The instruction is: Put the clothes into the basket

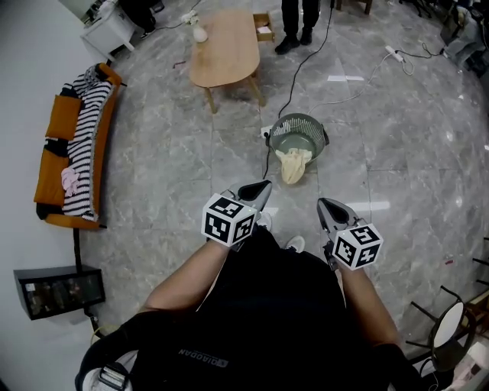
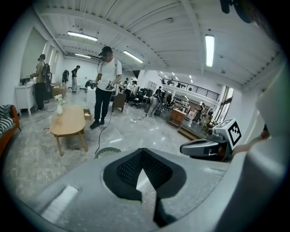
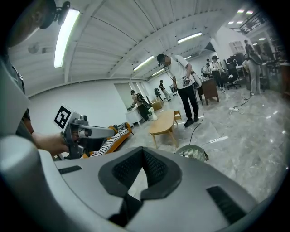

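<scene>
A grey-green round basket stands on the marble floor ahead of me, with a pale yellow cloth hanging over its near rim. Its slatted rim also peeks over the jaws in the left gripper view and the right gripper view. My left gripper and right gripper hover side by side short of the basket, both shut and holding nothing. More clothes lie on the orange sofa at the left: a black-and-white striped piece and a small pink one.
A wooden oval table stands beyond the basket, and a person stands past it. A black cable runs across the floor to the basket's side. A dark low cabinet sits near left, and a chair near right.
</scene>
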